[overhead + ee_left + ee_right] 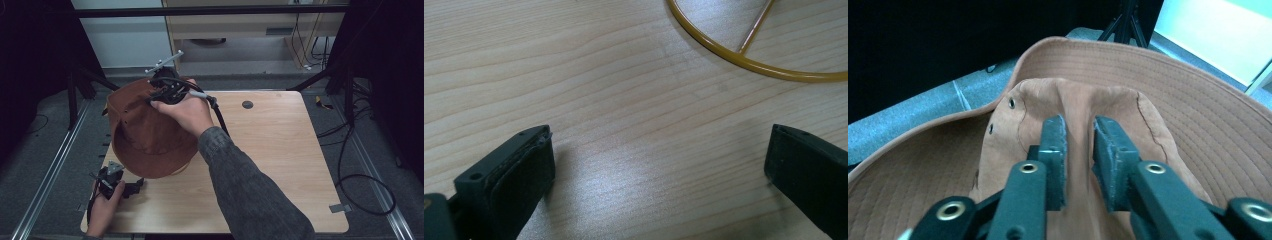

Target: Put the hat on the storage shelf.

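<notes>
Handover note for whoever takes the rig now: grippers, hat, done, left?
Right gripper: jaws on either side of a pinched fold at the crown of the brown hat, a narrow gap between them; whether the pads press on it is unclear.
Left gripper: open, nothing between the jaws, low over the table at its near left corner.
Hat sits on a yellow wire stand.
Done: hat on the stand.
Left: probably release and withdraw.

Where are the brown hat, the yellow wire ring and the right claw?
brown hat [145,135]: high view, on the crown's side.
yellow wire ring [724,54]: left gripper view, on its curved rim.
right claw [1080,150]: right gripper view, midway between fingertips.
</notes>
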A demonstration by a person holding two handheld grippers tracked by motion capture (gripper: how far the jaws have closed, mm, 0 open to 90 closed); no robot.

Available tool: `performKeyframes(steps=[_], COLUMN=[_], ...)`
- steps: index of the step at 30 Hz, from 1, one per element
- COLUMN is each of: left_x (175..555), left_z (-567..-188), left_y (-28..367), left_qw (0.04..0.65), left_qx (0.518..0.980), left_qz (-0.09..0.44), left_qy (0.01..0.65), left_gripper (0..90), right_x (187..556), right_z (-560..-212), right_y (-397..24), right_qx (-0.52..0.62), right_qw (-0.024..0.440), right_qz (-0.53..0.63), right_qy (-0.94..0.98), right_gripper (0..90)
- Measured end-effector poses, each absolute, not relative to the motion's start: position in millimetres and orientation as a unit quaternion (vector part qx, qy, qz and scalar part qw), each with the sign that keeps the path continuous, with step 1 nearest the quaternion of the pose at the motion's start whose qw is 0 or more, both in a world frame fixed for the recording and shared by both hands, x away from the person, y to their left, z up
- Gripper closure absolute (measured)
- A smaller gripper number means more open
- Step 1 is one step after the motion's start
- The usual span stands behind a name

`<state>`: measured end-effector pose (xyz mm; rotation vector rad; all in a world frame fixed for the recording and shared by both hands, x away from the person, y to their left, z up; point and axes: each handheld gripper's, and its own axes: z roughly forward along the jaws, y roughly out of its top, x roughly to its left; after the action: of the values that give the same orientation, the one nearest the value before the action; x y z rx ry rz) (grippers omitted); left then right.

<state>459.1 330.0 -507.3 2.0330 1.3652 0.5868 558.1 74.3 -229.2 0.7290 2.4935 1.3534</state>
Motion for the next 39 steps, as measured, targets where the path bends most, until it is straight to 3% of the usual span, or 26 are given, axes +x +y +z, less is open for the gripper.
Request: performKeyframes(steps=[13, 33, 39], left_x=[459.1, 459.2, 459.1], left_z=[-507.3, -507.3, -507.3], left_y=[329.9, 330.0, 329.9], left_qw=[0.307, 0.307, 0.306], left_qx=[0.768, 0.769, 0.768], left_qz=[0.222, 0.221, 0.222], left_qy=[0.516, 0.516, 0.516], left_gripper=[0.0, 0.0, 0.0], right_x=[553.0, 540.4, 536.7], right_z=[-227.4, -221.3, -221.8], right_y=[67.3, 30.5, 15.2], right_qx=[0.253, 0.260, 0.270], right_qw=[0.109, 0.111, 0.116], right_qz=[0.462, 0.465, 0.468], right_qy=[0.843, 0.839, 0.834], right_gripper=[58.1, 54.8, 49.7])
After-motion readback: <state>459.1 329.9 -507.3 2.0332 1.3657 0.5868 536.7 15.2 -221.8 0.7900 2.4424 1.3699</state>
